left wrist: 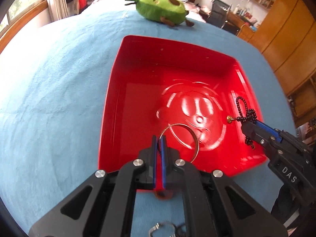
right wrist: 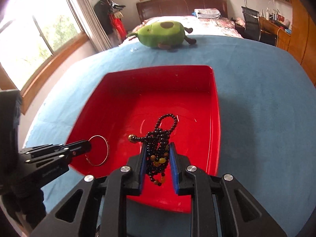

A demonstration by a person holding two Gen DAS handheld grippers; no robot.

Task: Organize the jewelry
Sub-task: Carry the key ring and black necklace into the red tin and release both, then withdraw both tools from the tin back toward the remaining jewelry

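Note:
A red plastic box (left wrist: pixel 150 45) (right wrist: pixel 214 106) sits open on the blue bedspread. My left gripper (left wrist: pixel 159 138) is shut on a thin silver bangle (left wrist: pixel 194 136) and holds it over the box's near side; the bangle also shows in the right wrist view (right wrist: pixel 106 150). My right gripper (right wrist: pixel 158 148) is shut on a bunched black bead necklace (right wrist: pixel 158 136) with amber beads and a gold end bead, held over the box's right part. In the left wrist view the right gripper (left wrist: pixel 244 123) and the beads (left wrist: pixel 240 106) hang at the box's right wall.
A green avocado plush toy (left wrist: pixel 162 7) (right wrist: pixel 164 34) lies on the bed beyond the box. A small metal piece (left wrist: pixel 158 230) lies on the bedspread under my left gripper. A wooden wardrobe, desk and chair stand to the right, windows to the left.

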